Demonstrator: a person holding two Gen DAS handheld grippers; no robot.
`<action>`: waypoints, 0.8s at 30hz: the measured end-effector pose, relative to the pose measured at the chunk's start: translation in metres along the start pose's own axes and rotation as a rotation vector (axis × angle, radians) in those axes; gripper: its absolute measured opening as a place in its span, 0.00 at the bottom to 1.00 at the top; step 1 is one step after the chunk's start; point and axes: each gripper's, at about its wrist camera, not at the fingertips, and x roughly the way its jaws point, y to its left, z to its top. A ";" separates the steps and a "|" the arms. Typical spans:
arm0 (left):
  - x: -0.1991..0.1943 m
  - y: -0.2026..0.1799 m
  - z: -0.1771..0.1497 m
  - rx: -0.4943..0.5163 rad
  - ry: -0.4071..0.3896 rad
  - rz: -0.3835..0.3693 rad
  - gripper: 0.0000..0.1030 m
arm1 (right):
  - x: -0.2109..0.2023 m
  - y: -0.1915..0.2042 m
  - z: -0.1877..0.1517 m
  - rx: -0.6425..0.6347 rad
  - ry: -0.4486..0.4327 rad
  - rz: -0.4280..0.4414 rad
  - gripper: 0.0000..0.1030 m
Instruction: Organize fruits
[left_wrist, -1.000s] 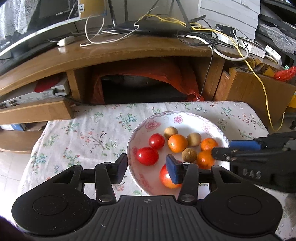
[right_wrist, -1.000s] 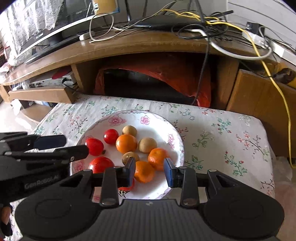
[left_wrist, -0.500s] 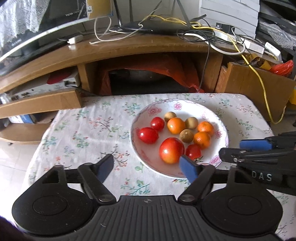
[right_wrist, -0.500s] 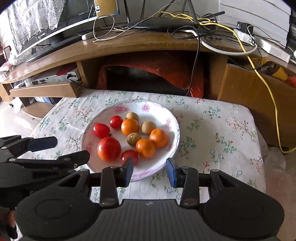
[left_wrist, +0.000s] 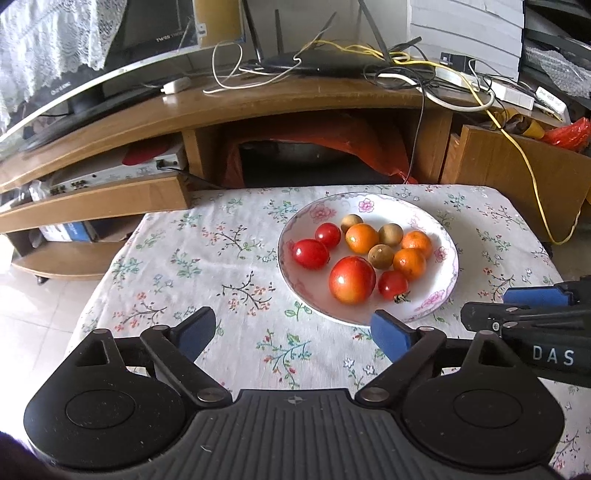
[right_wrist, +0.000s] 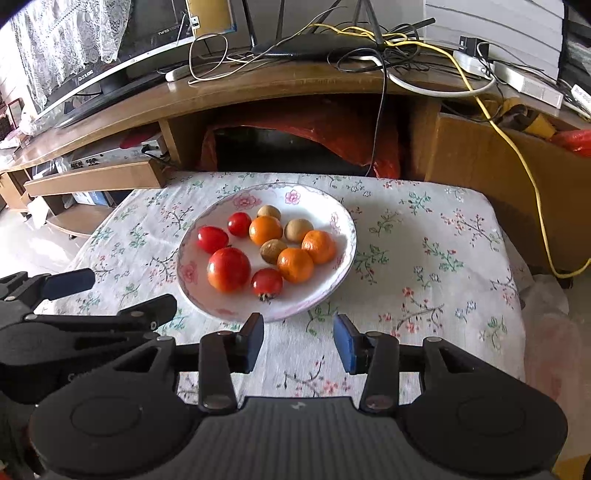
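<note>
Left tongs (left_wrist: 295, 332) withdrawn, spread, "DAS" legible

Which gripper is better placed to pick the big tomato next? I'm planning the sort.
Probably left. The left gripper is open wide, and the big tomato lies on the plate's near-left side. The right gripper is open too, but points past the plate's right edge.

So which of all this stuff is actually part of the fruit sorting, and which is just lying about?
Part of the job:
plate
tomatoes
oranges
small brown fruits
left gripper, open
right gripper, open

Just lying about:
flowered tablecloth
TV stand
cables
router
</note>
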 end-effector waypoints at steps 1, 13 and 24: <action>-0.002 -0.001 -0.001 0.000 -0.001 0.002 0.92 | -0.003 0.000 -0.002 0.002 -0.003 0.000 0.40; -0.026 -0.006 -0.020 0.004 -0.016 0.014 1.00 | -0.033 -0.003 -0.025 0.033 -0.027 -0.005 0.41; -0.043 -0.006 -0.038 0.015 -0.006 0.015 1.00 | -0.058 0.001 -0.049 0.044 -0.043 0.002 0.44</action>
